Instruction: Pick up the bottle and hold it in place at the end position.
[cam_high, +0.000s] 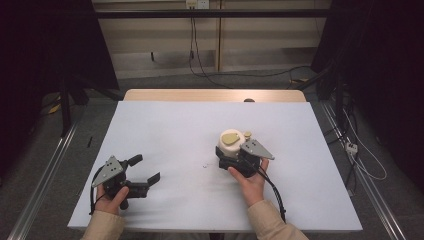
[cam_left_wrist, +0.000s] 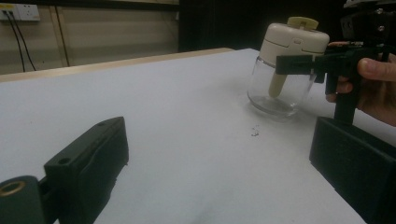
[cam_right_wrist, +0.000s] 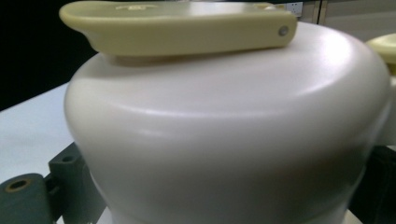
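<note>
Nearest the person, the left gripper (cam_high: 142, 175) rests low on the white desk (cam_high: 165, 130) with its jaws spread wide and nothing between them. Farther in and to the right, the right gripper (cam_high: 231, 159) has its jaws around a glass jar (cam_left_wrist: 280, 91) with a cream lid (cam_right_wrist: 224, 116), which stands upright just right of the desk's middle.

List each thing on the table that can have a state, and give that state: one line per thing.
Jar: upright on the white table cover, glass body looks empty apart from a cream stem inside.
Jar lid: on the jar, its flip tab lying flat.
Right gripper: jaws around the jar just below the lid.
Left gripper: jaws open, holding nothing, apart from the jar.
</note>
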